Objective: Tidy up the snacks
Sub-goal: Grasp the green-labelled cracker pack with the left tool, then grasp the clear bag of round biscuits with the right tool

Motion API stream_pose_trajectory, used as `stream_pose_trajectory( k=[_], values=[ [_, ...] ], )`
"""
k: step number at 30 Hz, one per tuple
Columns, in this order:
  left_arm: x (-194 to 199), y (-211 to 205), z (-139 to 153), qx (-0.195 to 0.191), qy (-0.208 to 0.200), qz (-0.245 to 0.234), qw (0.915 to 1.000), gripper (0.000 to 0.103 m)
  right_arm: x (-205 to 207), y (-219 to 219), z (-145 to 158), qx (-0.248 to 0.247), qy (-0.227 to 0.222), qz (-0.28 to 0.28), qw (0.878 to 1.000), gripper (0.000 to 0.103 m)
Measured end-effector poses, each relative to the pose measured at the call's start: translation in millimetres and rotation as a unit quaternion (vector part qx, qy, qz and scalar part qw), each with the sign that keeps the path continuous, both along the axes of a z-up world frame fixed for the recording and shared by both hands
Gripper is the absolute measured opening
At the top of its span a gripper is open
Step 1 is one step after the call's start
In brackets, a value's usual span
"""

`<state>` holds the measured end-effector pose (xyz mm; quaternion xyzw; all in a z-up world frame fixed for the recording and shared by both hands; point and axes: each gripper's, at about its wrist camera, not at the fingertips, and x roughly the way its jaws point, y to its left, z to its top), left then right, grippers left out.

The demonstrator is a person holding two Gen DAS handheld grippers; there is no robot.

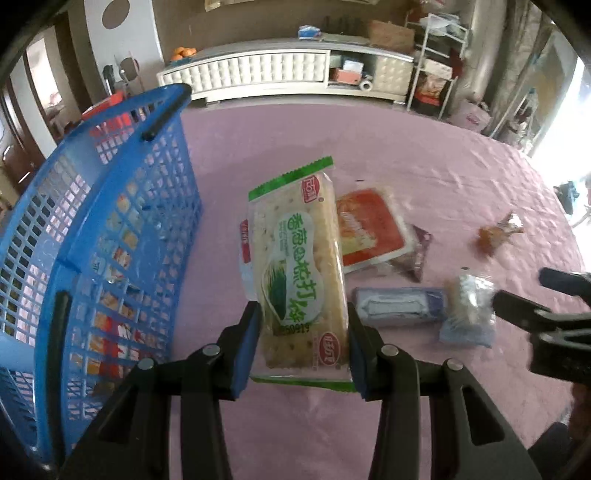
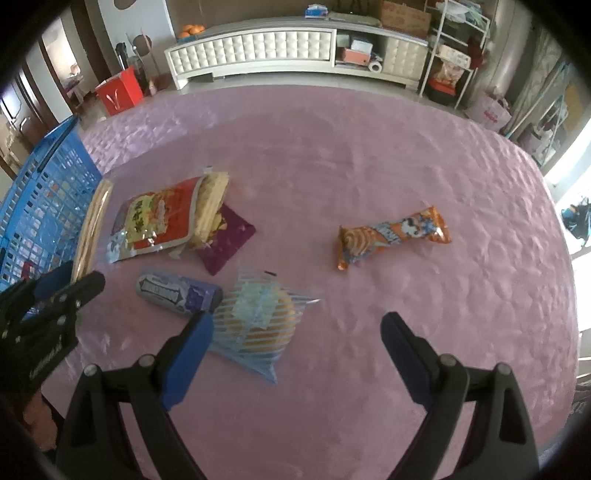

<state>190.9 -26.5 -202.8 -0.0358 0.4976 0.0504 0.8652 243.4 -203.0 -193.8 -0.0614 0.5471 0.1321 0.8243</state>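
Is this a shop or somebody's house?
Most likely somebody's house, probably a living room. A long white cabinet with oranges on top stands by the wall, and snacks lie on a table with a pink cloth beside a blue basket.

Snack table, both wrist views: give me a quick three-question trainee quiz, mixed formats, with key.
1. True or false: the left claw is shut on the green cracker pack.
2. Multiple choice: where is the blue basket relative to the held cracker pack in the left wrist view? A) to its left B) to its right C) directly beneath it
3. Fill in: the right claw is ____ and holds nothing; the blue-striped cookie bag lies on the pink tablecloth near its left finger.

Key: 1 true; 2 A; 3 open
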Motion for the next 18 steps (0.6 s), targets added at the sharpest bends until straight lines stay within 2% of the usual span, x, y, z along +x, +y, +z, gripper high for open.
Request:
stream_pose_trajectory(
  k=[4, 10, 16, 18],
  values=[
    [-12.1, -0.2, -2.0, -0.007, -0.003, -0.017, 0.9998, 0.041, 5.3, 2.3, -11.6, 0.013, 0.02, -0.01, 1.0, 0.094],
    [-9.7, -15.4, -13.5, -0.015, 0.0, -0.033, 0.9993, 0.041, 12.5, 13.6, -24.3, 0.02, 0.037, -0.013, 0.999, 0.094],
    [-7.3, -24.8, -19.7, -0.022, 0.006, -0.041, 0.9989, 0.041, 16.2, 23.9, -34.1, 0.02, 0.039, -0.007, 0.999, 0.094],
    [-8.2, -27.9, -20.2, -0.017, 0.005, -0.047, 0.9987, 0.041, 15.3, 26.3, -34.3, 0.027, 0.033, -0.006, 0.999, 0.088]
  ],
)
